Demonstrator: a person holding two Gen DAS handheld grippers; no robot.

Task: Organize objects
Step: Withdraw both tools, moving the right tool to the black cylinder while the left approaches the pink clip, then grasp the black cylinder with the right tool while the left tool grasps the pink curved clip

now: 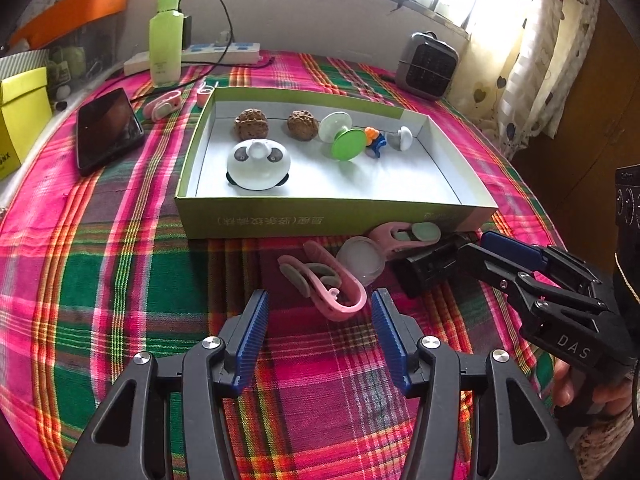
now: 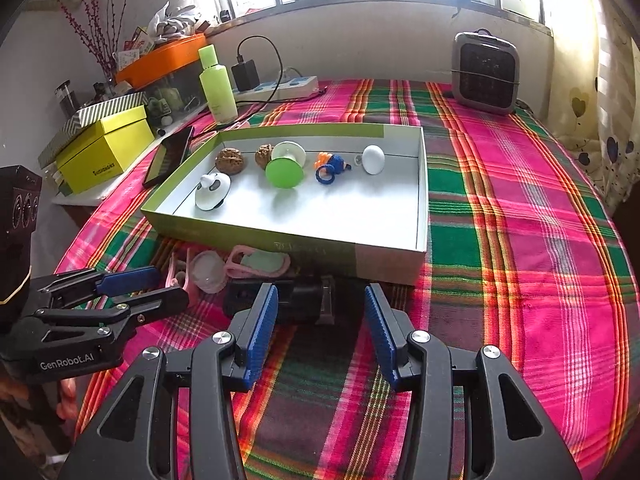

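A shallow green box (image 1: 320, 218) with a white floor holds two walnuts (image 1: 250, 123), a white panda-faced dome (image 1: 258, 164), a green suction cup (image 1: 348, 144), a small blue and orange toy (image 1: 375, 141) and a white knob (image 1: 402, 138). In front of it lie a pink clip (image 1: 324, 288), a translucent round cap (image 1: 360, 260), a second pink clip (image 1: 404, 236) and a black block (image 1: 428, 268). My left gripper (image 1: 320, 300) is open, with the near pink clip between its tips, untouched. My right gripper (image 2: 320, 296) is open just short of the black block (image 2: 288, 300).
On the plaid cloth behind and left of the box lie a black phone (image 1: 108, 128), two more pink clips (image 1: 164, 104), a green bottle (image 1: 164, 40) and a power strip (image 1: 224, 52). A small heater (image 1: 428, 64) stands at the back right, a yellow box (image 1: 20, 112) at the far left.
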